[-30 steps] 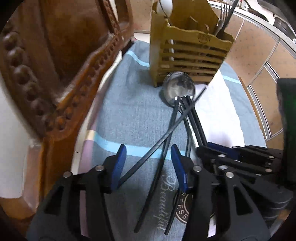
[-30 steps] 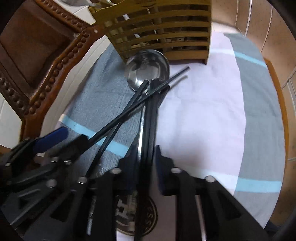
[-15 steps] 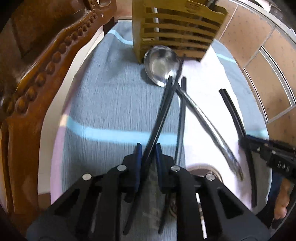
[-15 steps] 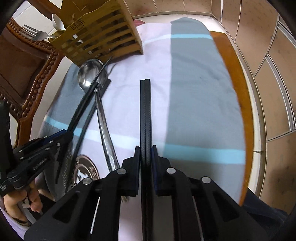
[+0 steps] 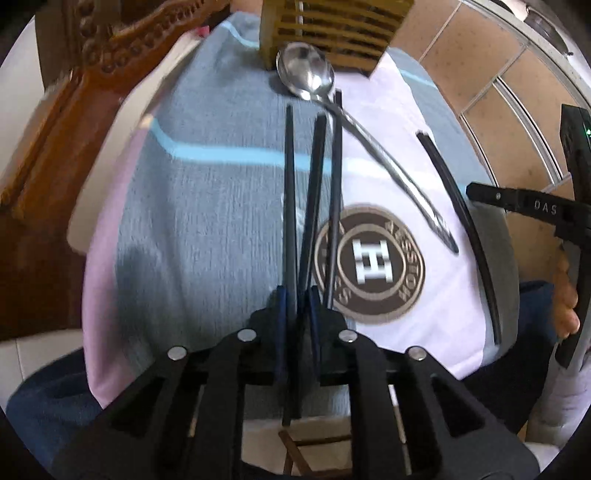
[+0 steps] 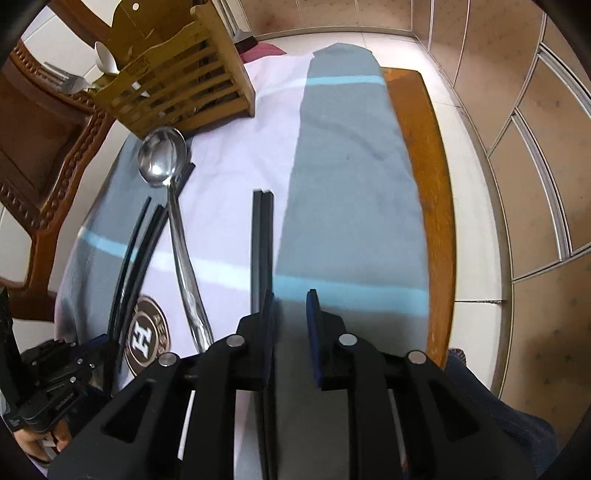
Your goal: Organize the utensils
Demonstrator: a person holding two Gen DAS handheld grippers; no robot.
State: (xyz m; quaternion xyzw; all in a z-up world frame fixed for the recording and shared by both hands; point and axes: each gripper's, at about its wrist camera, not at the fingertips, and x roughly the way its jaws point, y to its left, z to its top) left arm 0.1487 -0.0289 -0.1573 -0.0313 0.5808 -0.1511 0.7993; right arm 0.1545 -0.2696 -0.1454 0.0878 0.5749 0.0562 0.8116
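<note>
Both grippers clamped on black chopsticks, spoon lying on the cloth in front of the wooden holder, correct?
Not quite. The right wrist view shows the right gripper open, its chopstick pair beside one finger. The left gripper is clamped on chopsticks; spoon and holder as stated.

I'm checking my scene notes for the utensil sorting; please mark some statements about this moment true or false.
1. The left tongs are closed on black chopsticks. True.
2. The right tongs are clamped on the chopstick pair. False: they are open, and the pair lies along their left finger, not pinched.
3. The metal spoon stands inside the wooden holder. False: it lies flat on the cloth, bowl by the holder's base.
4. The cloth carries a round brown logo with an H. True.
</note>
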